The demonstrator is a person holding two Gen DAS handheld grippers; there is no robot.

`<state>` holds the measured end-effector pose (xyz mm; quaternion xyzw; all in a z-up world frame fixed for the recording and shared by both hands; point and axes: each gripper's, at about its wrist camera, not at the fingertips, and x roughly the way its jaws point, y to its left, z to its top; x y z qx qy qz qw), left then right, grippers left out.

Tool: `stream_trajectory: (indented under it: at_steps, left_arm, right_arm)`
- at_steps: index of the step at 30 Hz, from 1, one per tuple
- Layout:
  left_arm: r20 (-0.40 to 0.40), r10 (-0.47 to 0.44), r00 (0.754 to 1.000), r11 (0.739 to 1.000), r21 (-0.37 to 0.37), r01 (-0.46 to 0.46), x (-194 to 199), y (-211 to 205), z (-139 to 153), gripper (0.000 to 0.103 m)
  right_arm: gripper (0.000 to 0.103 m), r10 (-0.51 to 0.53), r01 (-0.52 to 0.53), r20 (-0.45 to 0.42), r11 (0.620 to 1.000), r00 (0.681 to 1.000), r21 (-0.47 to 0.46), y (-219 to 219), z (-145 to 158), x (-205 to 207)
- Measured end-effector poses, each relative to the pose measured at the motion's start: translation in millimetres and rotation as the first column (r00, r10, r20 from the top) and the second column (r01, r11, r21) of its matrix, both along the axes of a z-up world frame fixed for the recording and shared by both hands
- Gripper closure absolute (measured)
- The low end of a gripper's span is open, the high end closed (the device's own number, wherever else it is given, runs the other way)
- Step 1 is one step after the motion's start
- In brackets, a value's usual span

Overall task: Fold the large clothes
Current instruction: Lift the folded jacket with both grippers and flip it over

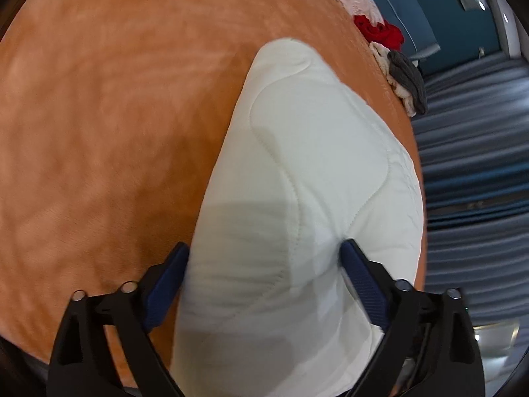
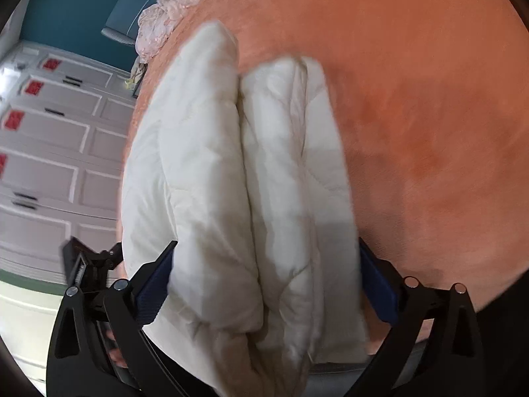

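Both jaw pairs stand wide and are filled by the white quilted bundle, with padding bulging against the blue pads on each side. Left gripper straddles one end of the white quilted garment; the fabric presses on both inner faces, so the jaws are judged clamped on it at a wide setting. Right gripper holds the same garment likewise, here seen as two thick folded lobes side by side with a crease between them.

In both views the garment's long axis runs straight forward from the jaws, along the fingers. Each gripper holds a near end; neither is closer to the far end.

Beneath the bundle lies the orange bedspread. Whether the far end touches the bedspread cannot be determined because of blur.

At the bed edge in the left view sit a red cloth and a grey-and-cream cloth, well apart from the jaws. White cabinet doors stand beyond the bed in the right view.
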<state>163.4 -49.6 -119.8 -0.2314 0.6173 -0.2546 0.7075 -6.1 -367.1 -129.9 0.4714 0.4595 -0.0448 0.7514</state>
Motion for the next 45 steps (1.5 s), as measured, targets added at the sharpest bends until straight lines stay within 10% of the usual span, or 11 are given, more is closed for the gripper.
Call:
stream_trajectory:
  at_steps: [3, 9, 18, 31, 39, 45]
  left_arm:
    - [-0.006, 0.025, 1.0, 0.999, -0.025, -0.025, -1, -2, -6, 0.005]
    - [0.162, -0.068, 0.985, 0.996, 0.07, 0.057, -17, -29, 38, 0.02]
    - [0.444, -0.149, 0.884, 0.989, 0.063, 0.135, -47, -37, 142, 0.034]
    - [0.809, -0.004, 0.588, 0.974, -0.13, 0.185, -72, -20, 330, 0.035]
    - [0.912, 0.094, 0.4, 0.969, -0.177, 0.175, -63, 11, 394, 0.035]
    - [0.931, 0.138, 0.337, 0.969, -0.197, 0.149, -33, 30, 397, 0.034]
  right_arm:
    - [0.009, -0.005, 0.005, 0.008, 1.0, 1.0, 0.008, -1, -6, 2]
    - [0.067, 0.033, -0.029, 0.055, 0.997, 0.998, -0.072, 1, 28, -3]
    - [0.071, 0.047, 0.02, 0.239, 0.964, 0.97, -0.267, 3, 133, -32]
    - [0.071, 0.184, 0.133, 0.577, 0.876, 0.796, -0.464, 14, 314, -47]
    - [0.071, 0.313, 0.157, 0.668, 0.823, 0.675, -0.545, 36, 387, -14]
    - [0.071, 0.373, 0.142, 0.682, 0.807, 0.629, -0.573, 53, 398, 37]
